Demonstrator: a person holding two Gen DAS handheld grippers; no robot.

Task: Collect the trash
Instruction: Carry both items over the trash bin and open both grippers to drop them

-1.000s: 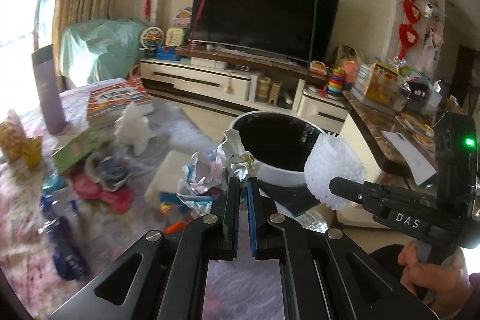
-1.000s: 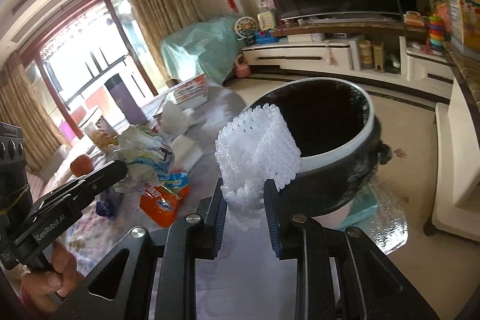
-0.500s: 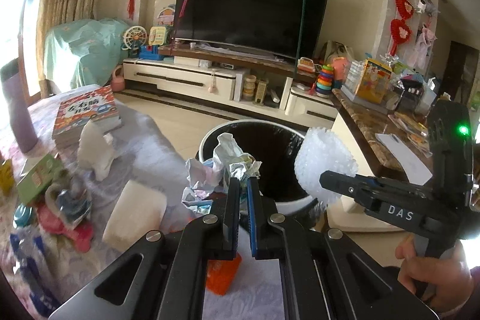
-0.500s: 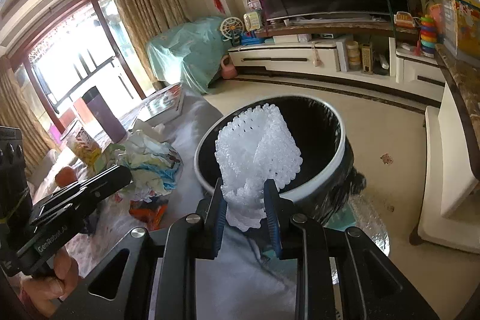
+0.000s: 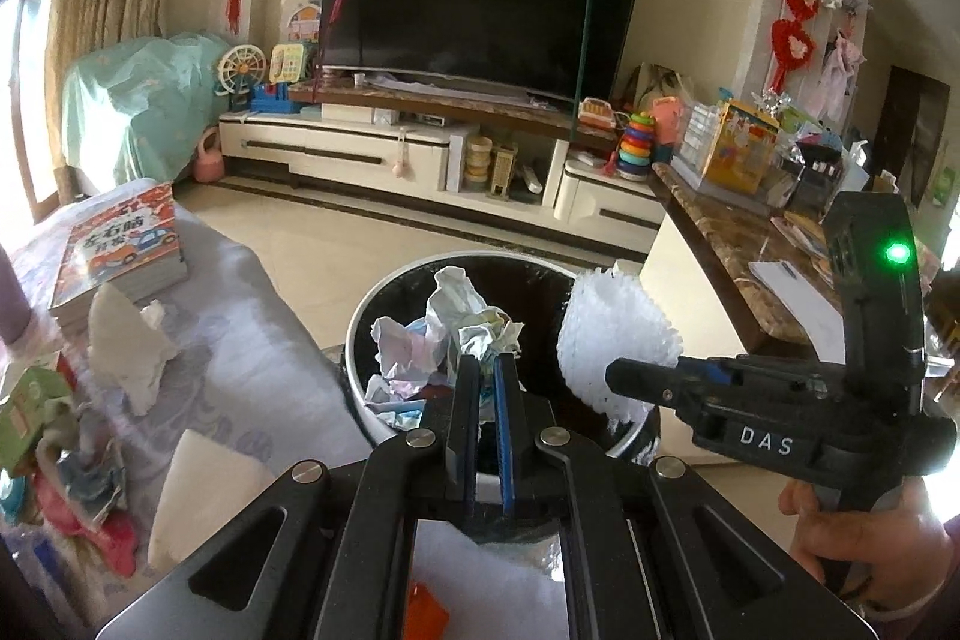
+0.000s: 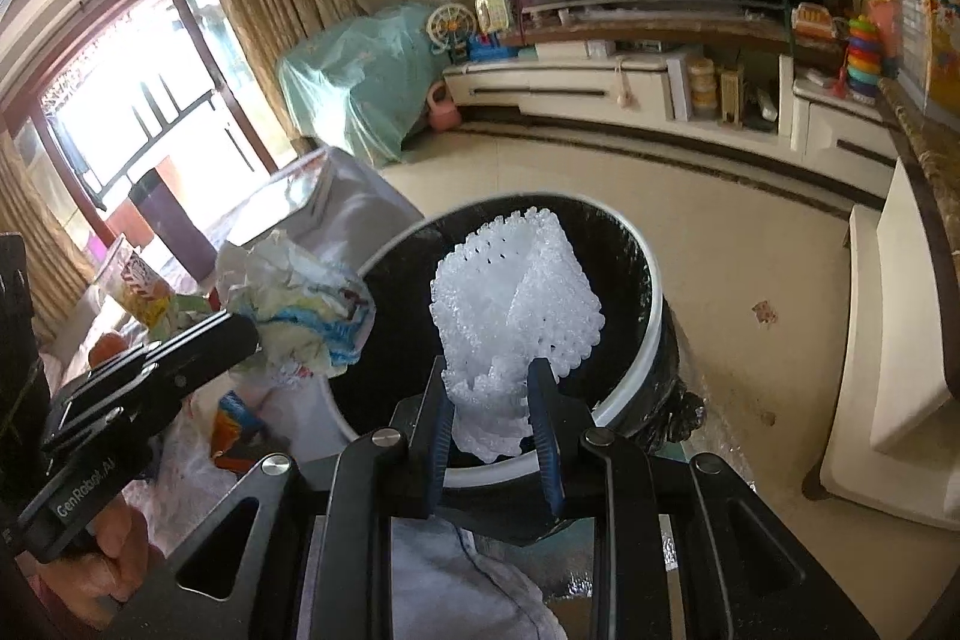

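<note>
Tools [image 5: 487, 370] [image 6: 489, 379], gripping crumpled paper [image 5: 447, 334] and foam net [image 6: 516, 298], now reach over bin [image 6: 651, 334].

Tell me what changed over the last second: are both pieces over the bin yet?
Both grippers carried their loads from beside the table to above the trash bin: crumpled wrapper in the left gripper, foam net in the right gripper. Both grips stayed shut; nothing dropped.
</note>
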